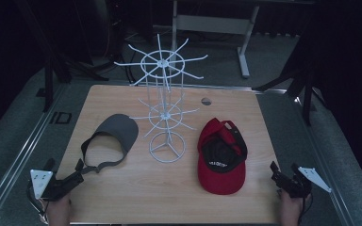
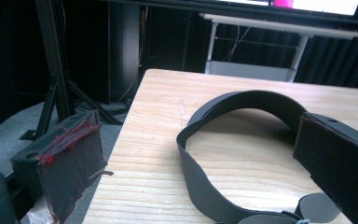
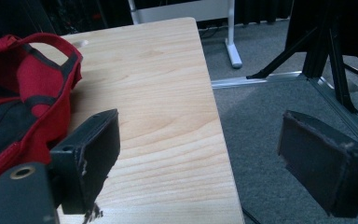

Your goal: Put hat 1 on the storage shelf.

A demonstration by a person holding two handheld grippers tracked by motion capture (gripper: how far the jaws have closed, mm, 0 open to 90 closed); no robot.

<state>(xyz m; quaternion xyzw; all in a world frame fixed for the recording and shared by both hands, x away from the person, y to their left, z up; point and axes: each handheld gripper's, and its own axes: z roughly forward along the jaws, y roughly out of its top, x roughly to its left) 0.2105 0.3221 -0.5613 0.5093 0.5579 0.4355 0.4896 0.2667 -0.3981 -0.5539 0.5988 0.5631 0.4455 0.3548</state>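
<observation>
**benchmonkey:** Left gripper [image 1: 78, 172] sits at the near left corner of the table [image 1: 136, 197], jaws spread wide with nothing pinched. From the left gripper view its two black pads [image 2: 72, 163] stand either side of the grey visor [image 1: 113, 139]'s strap, one pad hanging off the table edge, the other over the strap's right side. Can't tell if that pad touches the strap or just hovers

**hatrack_hal:** and the right one?

**benchmonkey:** right gripper [image 1: 283, 174] is at the near right edge, also released, holding nothing. One jaw is over the wood, the other out past the table's edge above the carpet. Red cap [image 1: 221, 157] lies upside down just to its left, near but apart

**hatrack_hal:** where's the visor exactly?

**benchmonkey:** flat on the table, left of the white wire rack [image 1: 165, 106], brim pointing far, strap loop curling toward the near left corner right by the left gripper. Rack stands upright in the middle, between visor and cap, with nothing hanging on its arms
</observation>
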